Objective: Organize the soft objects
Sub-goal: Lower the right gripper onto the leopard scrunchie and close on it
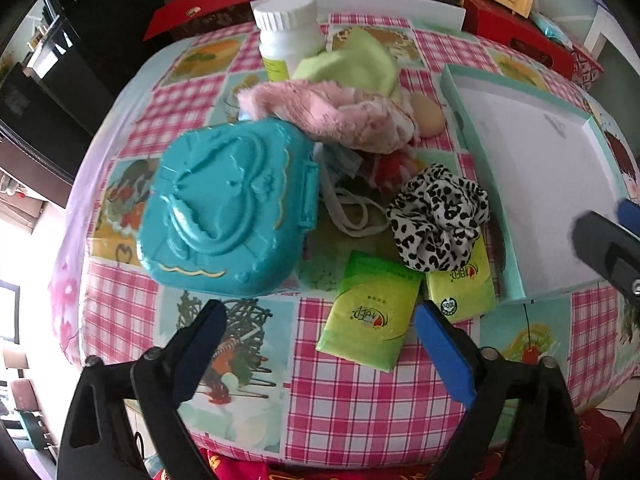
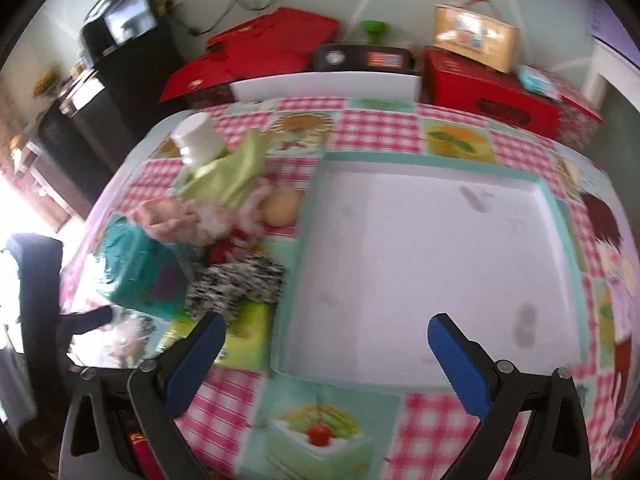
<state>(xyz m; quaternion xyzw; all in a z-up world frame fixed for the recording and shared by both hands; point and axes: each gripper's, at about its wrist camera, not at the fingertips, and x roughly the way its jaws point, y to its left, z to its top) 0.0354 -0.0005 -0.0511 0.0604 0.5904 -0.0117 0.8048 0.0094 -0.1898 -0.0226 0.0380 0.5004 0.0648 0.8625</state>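
A pile of soft things lies mid-table: a light green cloth (image 1: 352, 62), a pink fluffy cloth (image 1: 340, 116), a black-and-white spotted scrunchie (image 1: 438, 216), white straps (image 1: 352, 208) and two green tissue packs (image 1: 370, 312). A white tray with a teal rim (image 1: 472, 120) stands to their right and holds nothing. My left gripper (image 1: 320, 328) is open, just before the tissue packs. My right gripper (image 2: 326, 340) is open, over the near edge of the tray (image 2: 420, 240). The pile also shows in the right wrist view, with the scrunchie (image 2: 236, 280) nearest.
A teal plastic case (image 1: 232, 208) lies left of the pile. A white bottle (image 1: 288, 36) stands behind it. A beige egg-shaped thing (image 1: 428, 114) lies beside the pink cloth. Red boxes (image 1: 520, 32) and a white bin (image 2: 324, 84) stand beyond the far table edge.
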